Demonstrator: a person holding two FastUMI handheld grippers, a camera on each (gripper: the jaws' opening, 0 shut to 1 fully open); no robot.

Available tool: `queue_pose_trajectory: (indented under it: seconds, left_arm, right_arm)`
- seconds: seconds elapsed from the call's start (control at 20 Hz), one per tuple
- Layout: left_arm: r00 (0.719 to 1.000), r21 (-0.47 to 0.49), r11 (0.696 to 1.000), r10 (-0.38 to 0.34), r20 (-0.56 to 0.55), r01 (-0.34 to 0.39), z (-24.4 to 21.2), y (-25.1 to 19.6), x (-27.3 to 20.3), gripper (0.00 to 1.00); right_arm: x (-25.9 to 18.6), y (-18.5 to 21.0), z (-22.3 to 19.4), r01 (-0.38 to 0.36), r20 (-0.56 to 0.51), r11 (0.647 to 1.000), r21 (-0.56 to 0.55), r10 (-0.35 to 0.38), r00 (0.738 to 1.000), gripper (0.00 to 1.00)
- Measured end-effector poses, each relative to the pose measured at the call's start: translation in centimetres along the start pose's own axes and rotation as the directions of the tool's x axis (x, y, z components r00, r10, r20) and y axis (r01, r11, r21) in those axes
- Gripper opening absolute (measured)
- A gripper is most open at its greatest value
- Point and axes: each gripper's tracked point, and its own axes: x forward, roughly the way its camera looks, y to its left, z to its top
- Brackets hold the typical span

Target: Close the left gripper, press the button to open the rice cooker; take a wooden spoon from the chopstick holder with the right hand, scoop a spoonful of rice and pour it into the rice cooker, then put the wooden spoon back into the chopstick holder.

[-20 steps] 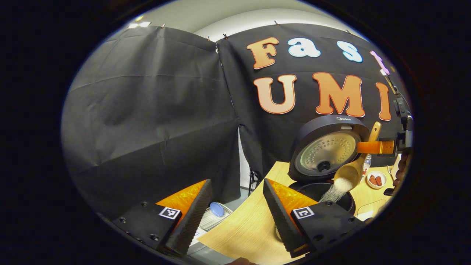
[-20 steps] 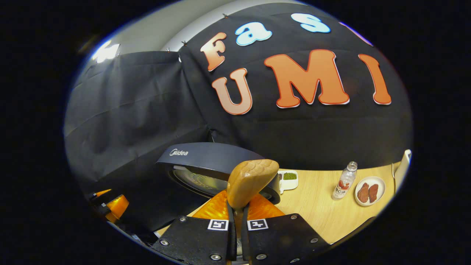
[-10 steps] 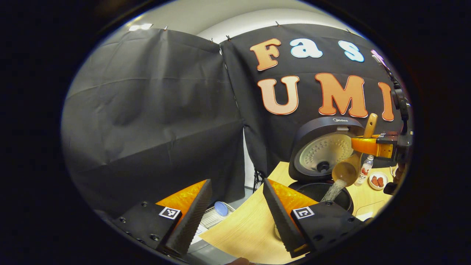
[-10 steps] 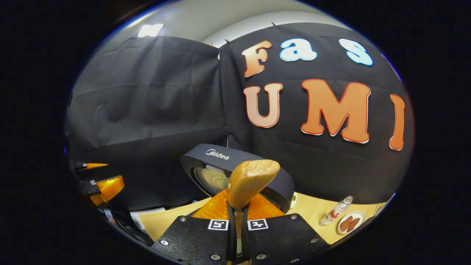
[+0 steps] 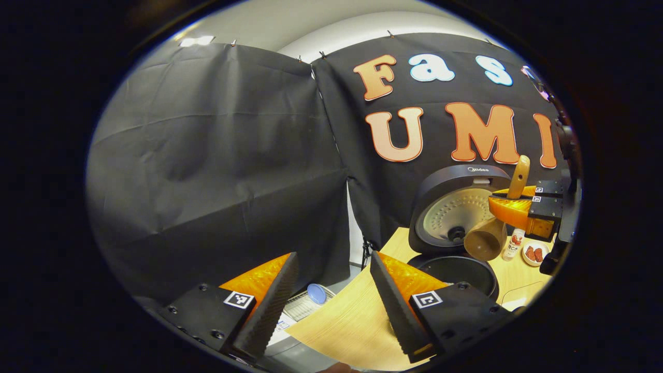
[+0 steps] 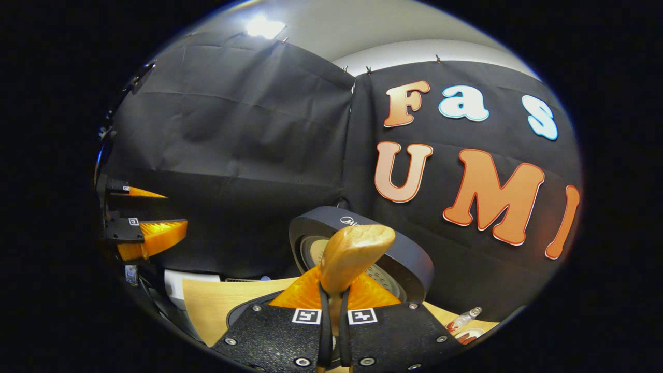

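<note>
Left gripper (image 5: 331, 290) held low at the near edge of the wooden table (image 5: 352, 321), fingers spread wide apart, nothing between them. Ahead and to the right in the left gripper view, rice cooker (image 5: 456, 217) with lid swung fully up, perforated inner plate facing forward, dark inner pot open below it. Right gripper (image 5: 510, 210) over the pot, clamped tight on the wooden spoon (image 5: 487, 241): handle up and tilted slightly right, bowl down and tipped toward the pot, bowl looking empty, no grains seen falling. Beyond the cooker on the far right, a small bottle (image 5: 514, 244) upright beside a little dish (image 5: 533, 254) of red pieces. Off the table's left edge, lower down, a rack with a blue round item (image 5: 316, 293). In the right gripper view, right gripper (image 6: 331, 311) pinched almost closed on the wooden spoon (image 6: 352, 256), rounded handle end standing up between both fingers; rice cooker (image 6: 373, 248) lid right behind it, left gripper (image 6: 140, 217) well apart at far left, spread open. Chopstick holder and rice supply: whereabouts cannot be told.
</note>
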Motion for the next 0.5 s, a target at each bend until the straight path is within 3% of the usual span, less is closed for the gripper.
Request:
queue_pose_trajectory:
  seconds: [0.2, 0.35, 0.4, 0.5]
  left_arm:
    - [1.000, 0.003, 1.000, -0.025, 0.000, 0.025, 0.0, -1.6, -0.3, 0.95]
    - [0.998, 0.004, 0.998, -0.057, 0.001, 0.057, 0.4, -3.5, -0.7, 0.95]
    - [0.998, 0.006, 0.998, -0.070, 0.002, 0.070, 0.5, -4.3, -0.8, 0.95]
    - [0.996, 0.011, 0.996, -0.089, -0.001, 0.089, 0.7, -5.7, -1.2, 0.95]
  right_arm:
    - [-2.2, -2.9, 0.2, 0.033, -0.014, 0.981, 0.190, -0.030, 0.999, 0.05]
    - [-4.9, -6.1, -0.1, 0.077, -0.029, 0.945, 0.318, -0.072, 0.997, 0.05]
    - [-5.8, -7.3, -0.4, 0.098, -0.038, 0.932, 0.348, -0.090, 0.995, 0.00]
    - [-8.2, -9.4, -1.7, 0.141, -0.059, 0.902, 0.408, -0.128, 0.990, 0.05]
